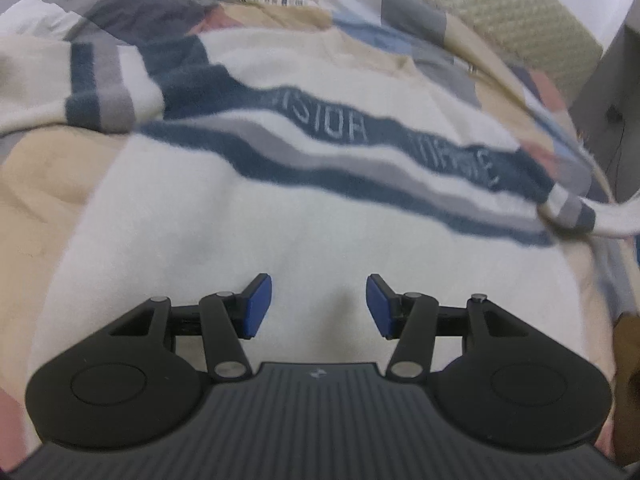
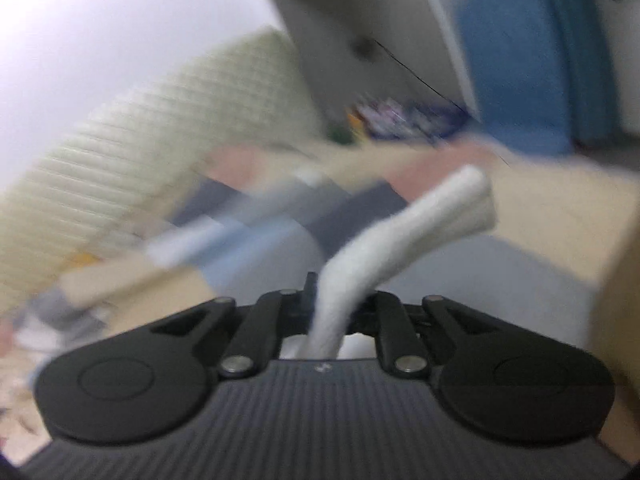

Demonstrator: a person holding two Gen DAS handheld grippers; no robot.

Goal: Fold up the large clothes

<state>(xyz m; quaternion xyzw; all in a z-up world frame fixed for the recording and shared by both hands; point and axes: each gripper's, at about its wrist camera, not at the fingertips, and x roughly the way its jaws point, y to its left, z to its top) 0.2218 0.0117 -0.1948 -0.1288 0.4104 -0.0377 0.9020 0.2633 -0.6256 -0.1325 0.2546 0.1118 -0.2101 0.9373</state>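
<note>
A cream sweater point(image 1: 248, 216) with navy and grey stripes and lettering lies spread on a patchwork bedspread point(image 1: 40, 176) in the left wrist view. My left gripper point(image 1: 319, 306) hovers over its plain lower part, blue pads point(image 1: 260, 304) apart, nothing between them. One sleeve point(image 1: 612, 216) trails off to the right edge. In the blurred right wrist view, my right gripper point(image 2: 330, 304) is shut on a cream sleeve end point(image 2: 420, 220), which sticks up and to the right from between the fingers.
A quilted cream headboard point(image 1: 500, 4) runs along the far side of the bed. A grey cabinet point(image 1: 608, 80) stands at the right. Crumpled white cloth point(image 1: 36, 20) lies at the far left. A blue panel point(image 2: 520, 56) and small colourful items point(image 2: 400, 120) sit beyond the bed.
</note>
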